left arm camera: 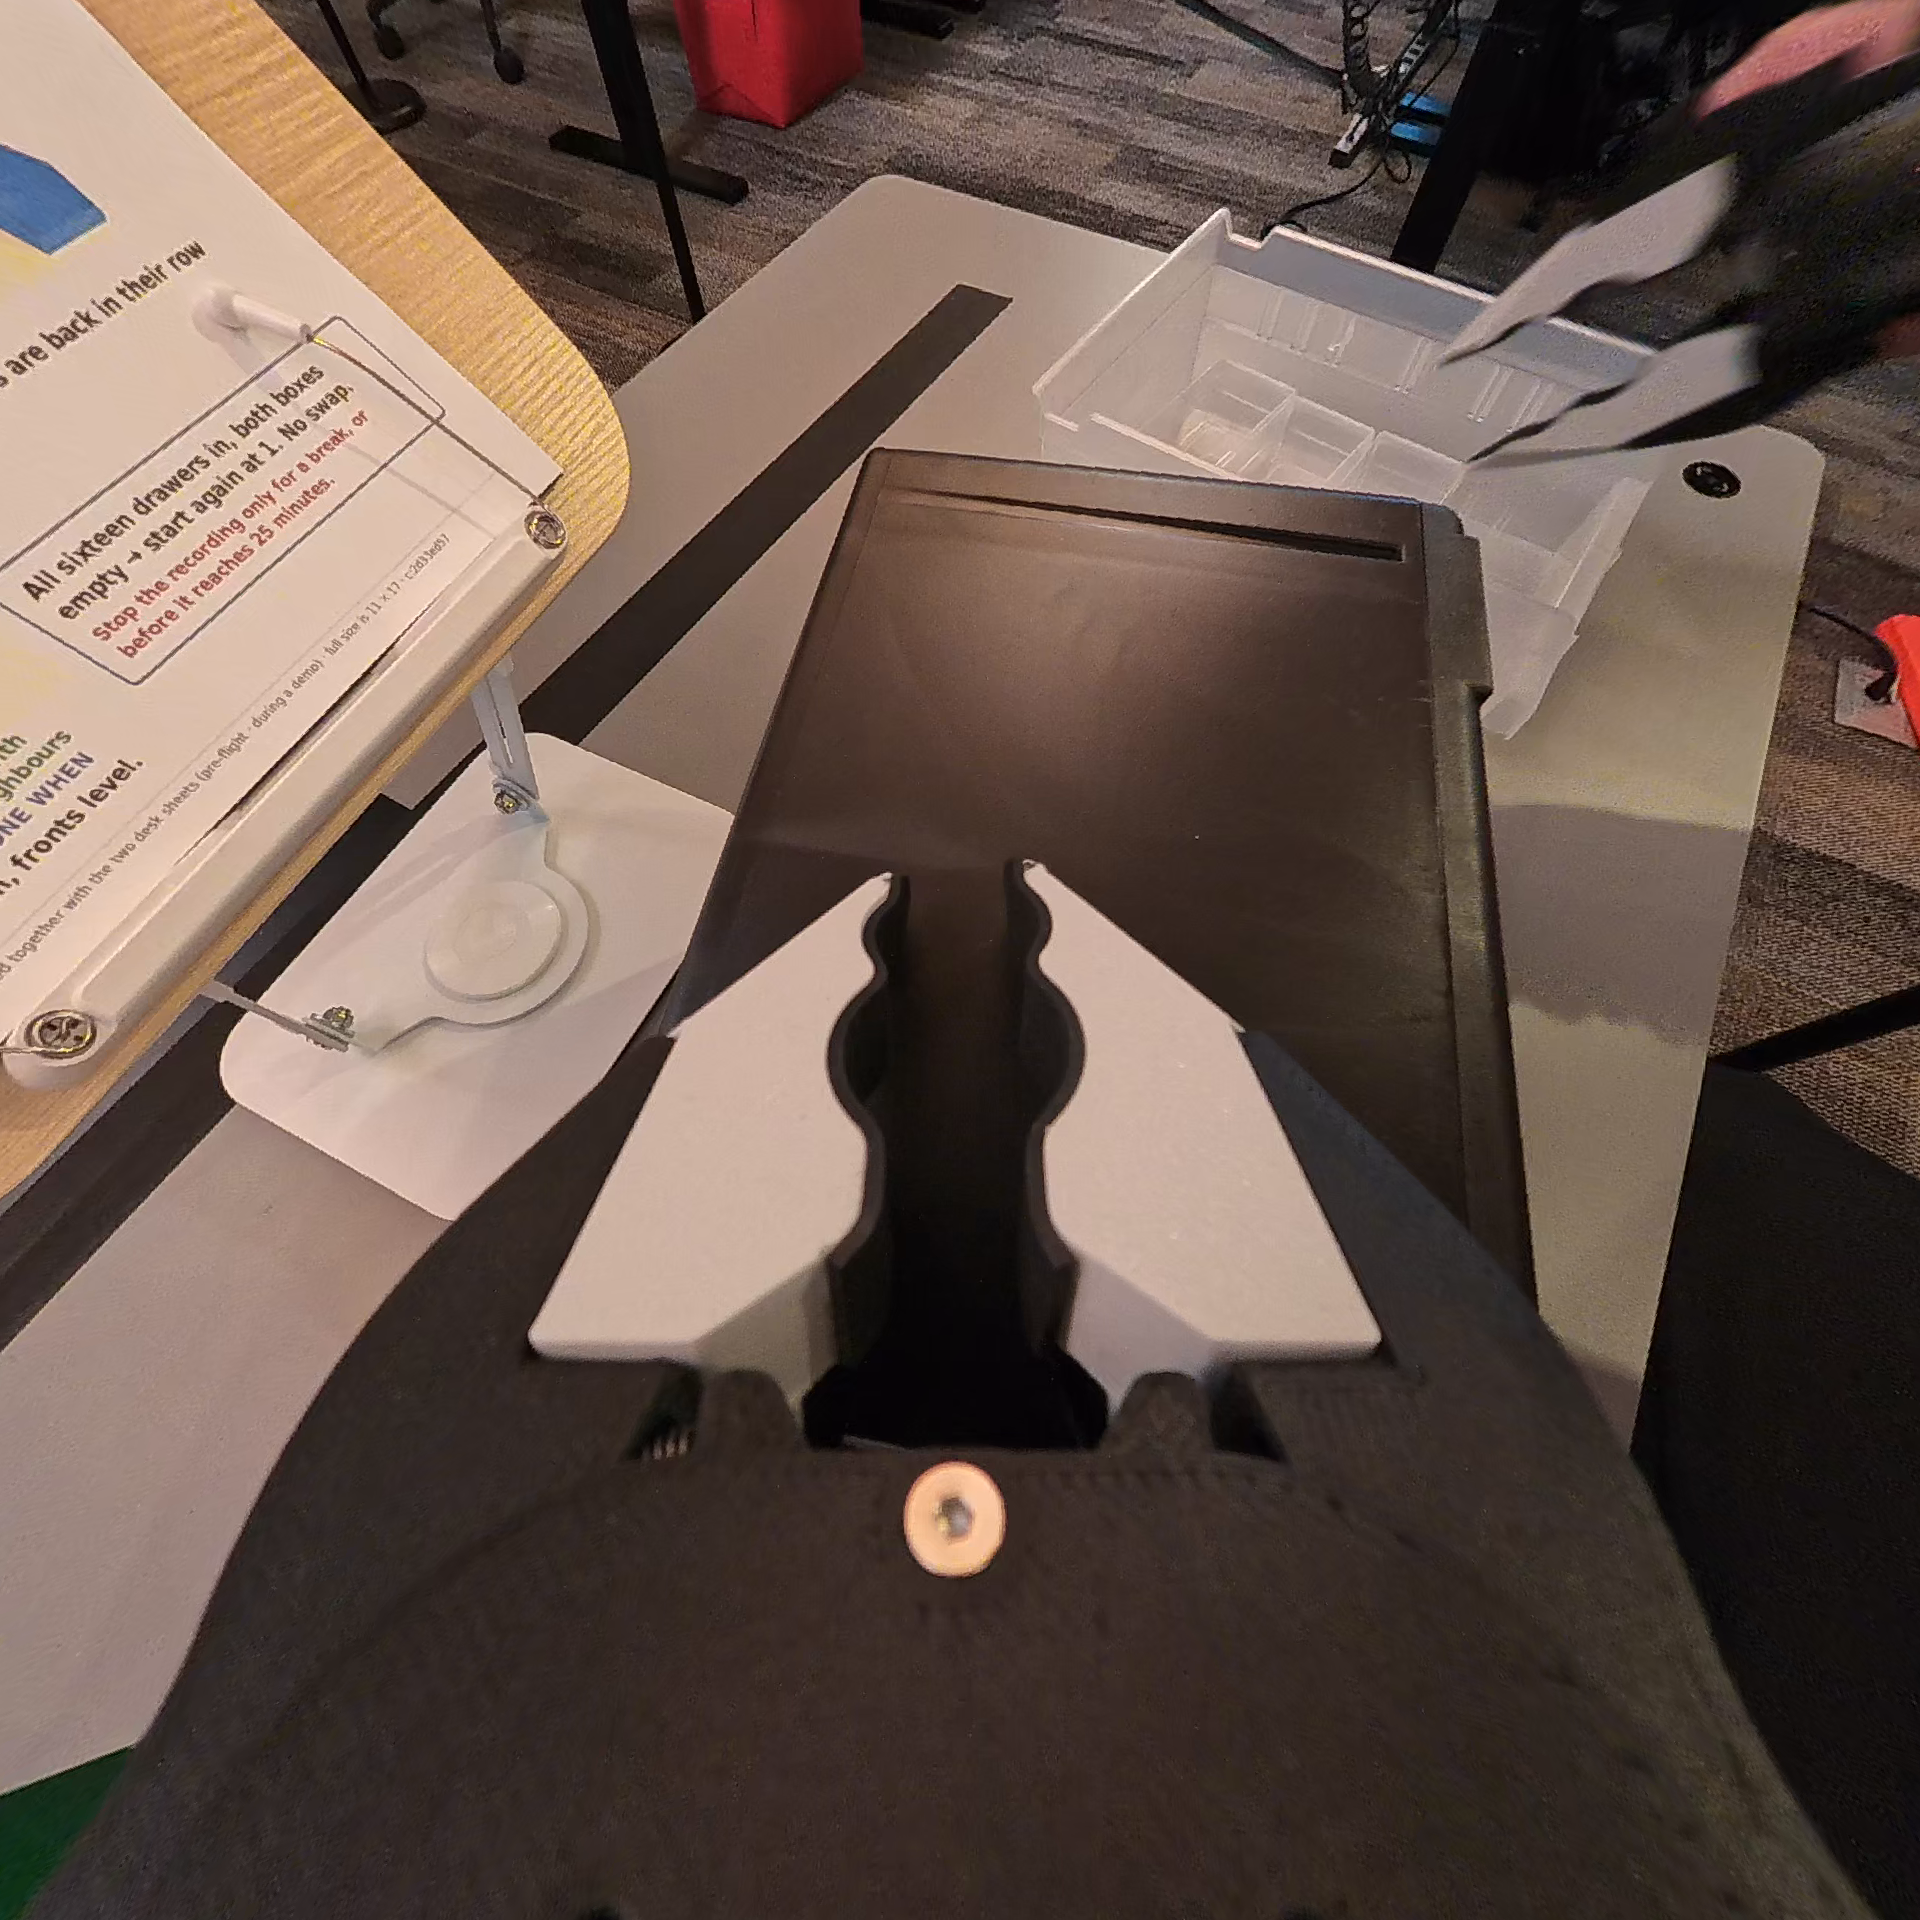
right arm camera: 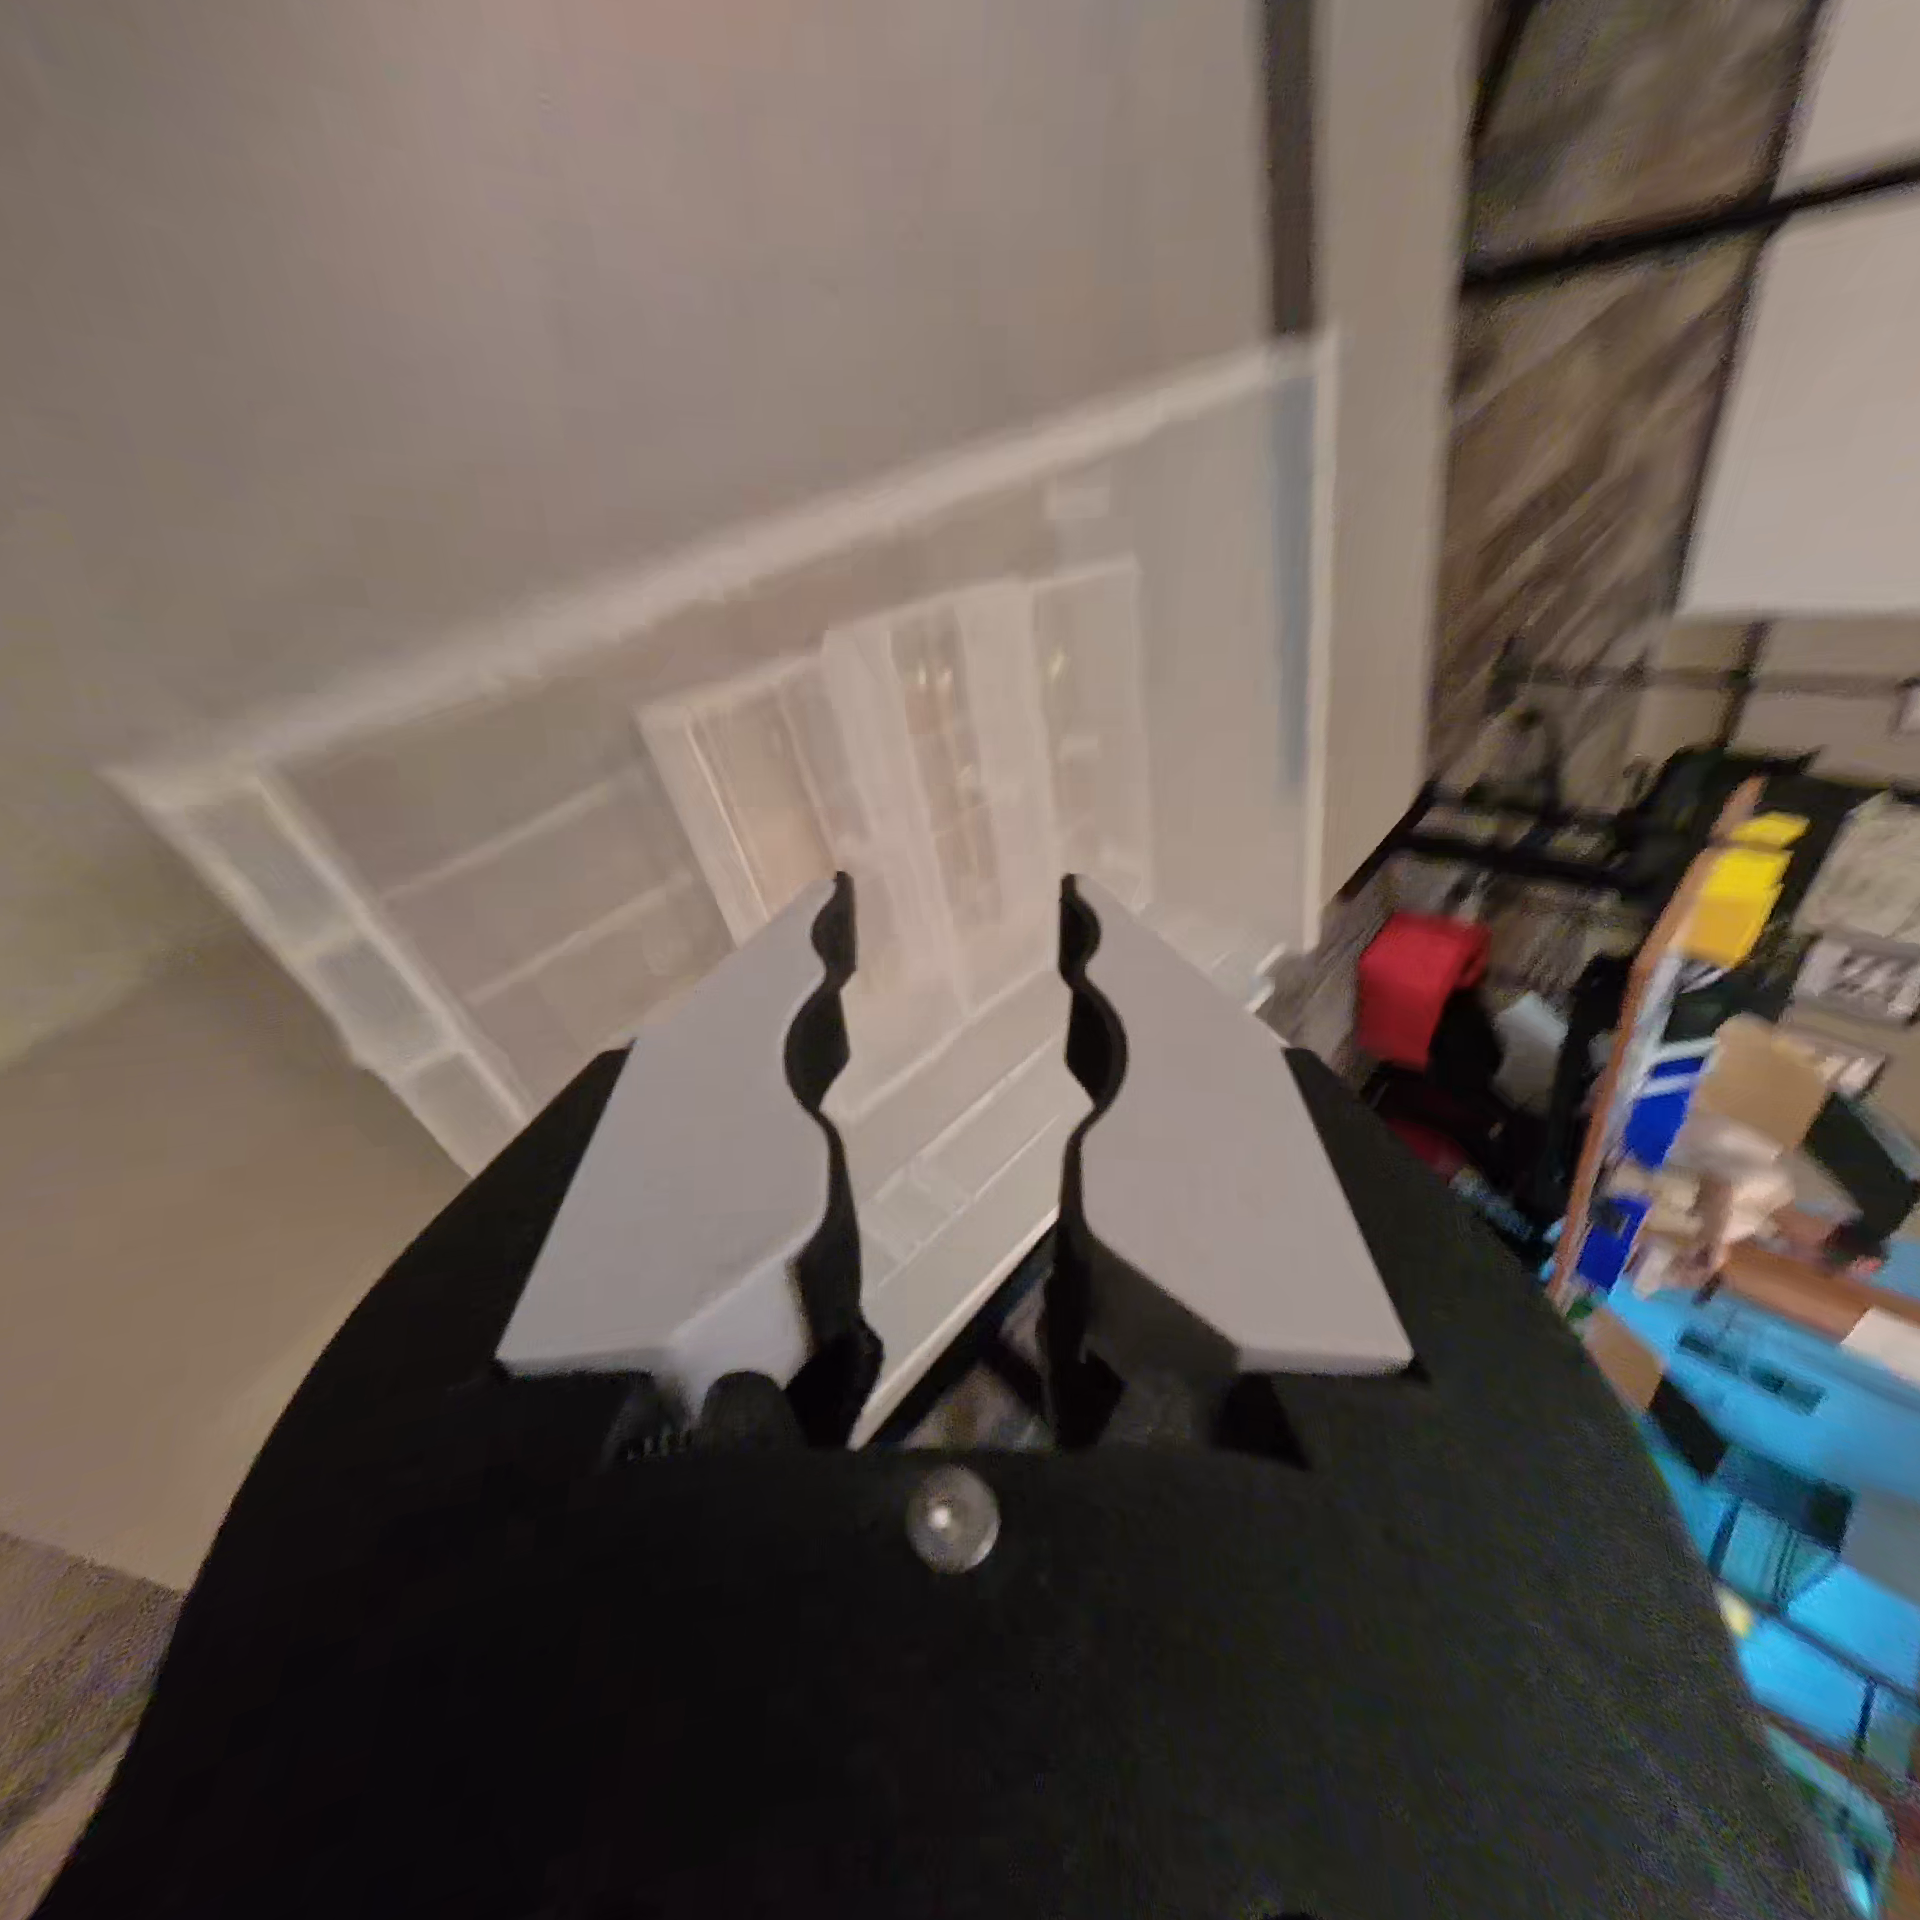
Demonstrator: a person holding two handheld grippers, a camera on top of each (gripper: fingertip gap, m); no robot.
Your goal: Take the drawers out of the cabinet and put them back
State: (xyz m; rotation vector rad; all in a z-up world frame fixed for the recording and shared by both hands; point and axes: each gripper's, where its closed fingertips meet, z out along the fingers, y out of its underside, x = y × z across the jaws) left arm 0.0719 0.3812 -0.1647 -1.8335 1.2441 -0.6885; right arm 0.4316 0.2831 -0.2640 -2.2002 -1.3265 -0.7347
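Both claws apart, nothing held; black cabinet on grey table.

Left claw [left arm camera: 956,883] hangs over the cabinet [left arm camera: 1122,727] top, fingers spread. Clear tray [left arm camera: 1174,343] with small drawers [left arm camera: 1320,447] sits just behind the cabinet. Right claw [right arm camera: 951,883], blurred, hovers above the tray, fingers [right arm camera: 1195,1122] spread. Instruction sheet [left arm camera: 208,447] on a stand, left.

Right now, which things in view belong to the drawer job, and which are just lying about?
Job:
black cabinet
clear tray holding small clear drawers
left gripper, open over the cabinet top
right gripper, open above the tray

Lying about:
instruction sheet on its wooden stand
red box on the floor
grey table
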